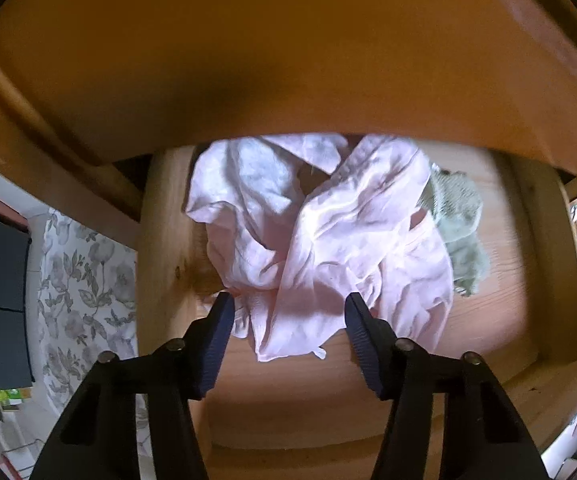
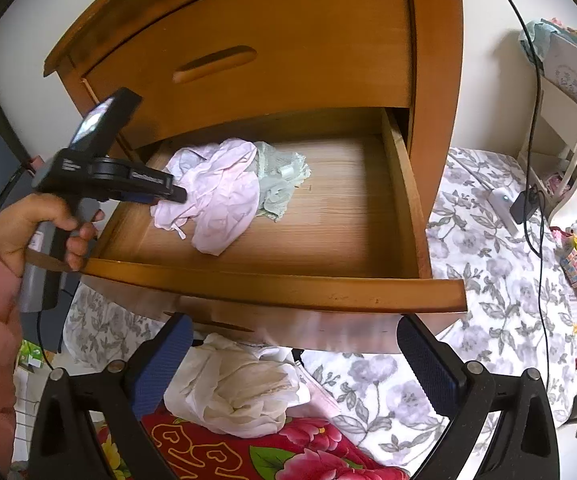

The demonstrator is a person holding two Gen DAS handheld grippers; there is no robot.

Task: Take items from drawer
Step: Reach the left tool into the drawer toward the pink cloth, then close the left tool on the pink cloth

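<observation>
My left claw (image 1: pixel 288 304) points down into the open wooden drawer (image 2: pixel 404 196), its jaws about half apart with a fold of the crumpled pink garment (image 1: pixel 312 232) lying between the blue pads, which do not visibly press on it; a pale green cloth (image 1: pixel 460 224) lies just beyond the pink one, to the claw's right. My right claw (image 2: pixel 294 344) hovers in front of the drawer, jaws wide and holding nothing; a white cloth (image 2: pixel 236 388) lies below it on a red floral blanket (image 2: pixel 288 448).
</observation>
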